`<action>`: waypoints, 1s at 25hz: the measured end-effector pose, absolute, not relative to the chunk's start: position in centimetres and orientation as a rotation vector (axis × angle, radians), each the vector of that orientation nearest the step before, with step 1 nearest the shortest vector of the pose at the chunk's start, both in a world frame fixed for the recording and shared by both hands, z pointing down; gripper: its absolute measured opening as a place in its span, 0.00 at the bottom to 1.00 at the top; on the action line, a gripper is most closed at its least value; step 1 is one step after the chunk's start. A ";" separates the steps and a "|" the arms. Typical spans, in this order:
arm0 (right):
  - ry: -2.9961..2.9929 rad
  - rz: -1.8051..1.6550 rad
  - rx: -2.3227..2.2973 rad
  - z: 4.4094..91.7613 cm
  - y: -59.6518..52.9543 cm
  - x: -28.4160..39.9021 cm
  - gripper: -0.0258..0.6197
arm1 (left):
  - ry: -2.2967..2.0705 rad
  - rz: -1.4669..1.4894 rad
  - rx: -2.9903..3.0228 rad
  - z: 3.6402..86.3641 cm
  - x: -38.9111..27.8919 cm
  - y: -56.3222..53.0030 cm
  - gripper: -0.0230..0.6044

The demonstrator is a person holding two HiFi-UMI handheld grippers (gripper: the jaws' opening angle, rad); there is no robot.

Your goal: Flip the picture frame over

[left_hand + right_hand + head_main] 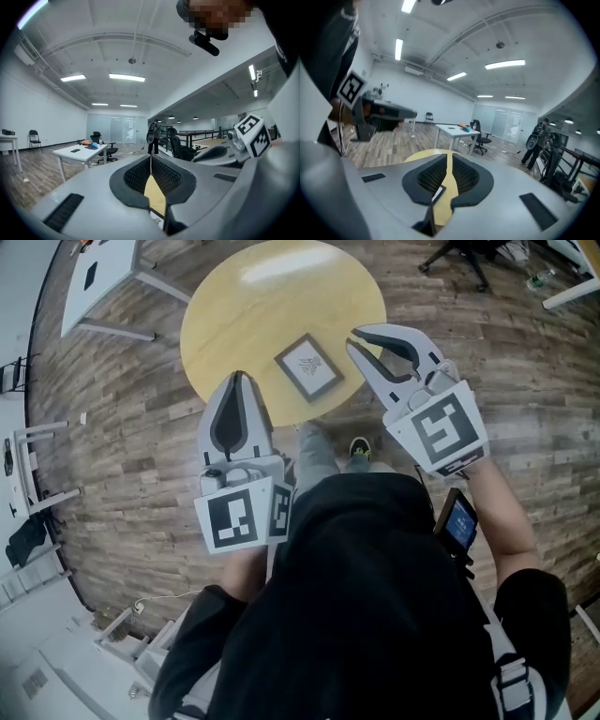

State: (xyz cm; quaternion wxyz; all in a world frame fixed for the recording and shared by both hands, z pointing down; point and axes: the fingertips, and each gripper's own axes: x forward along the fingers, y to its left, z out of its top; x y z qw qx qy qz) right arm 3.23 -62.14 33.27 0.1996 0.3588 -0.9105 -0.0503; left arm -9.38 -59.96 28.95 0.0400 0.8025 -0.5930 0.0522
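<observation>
A small picture frame (pixel 308 367) with a dark rim and a pale printed face lies flat near the front edge of the round yellow table (pixel 244 306). My left gripper (pixel 239 378) hovers over the table's near-left edge, to the left of the frame, jaws together and empty. My right gripper (pixel 355 337) hangs just right of the frame, rolled on its side, also shut with nothing in it. In the left gripper view a sliver of the frame (pixel 157 218) shows below the closed tips (pixel 150 158). The right gripper view shows the frame's corner (pixel 438 193) under its closed tips (pixel 451 155).
The table stands on a wood-plank floor. A white desk (pixel 98 277) is at the back left and an office chair (pixel 464 254) at the back right. The person's shoes (pixel 360 448) stand at the table's front edge. Another person (pixel 153 136) stands far off.
</observation>
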 end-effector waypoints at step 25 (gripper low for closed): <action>-1.981 -0.409 -0.140 66.6 -52.1 -7.2 0.50 | -1.975 0.258 2.213 32.8 -18.2 -57.3 0.08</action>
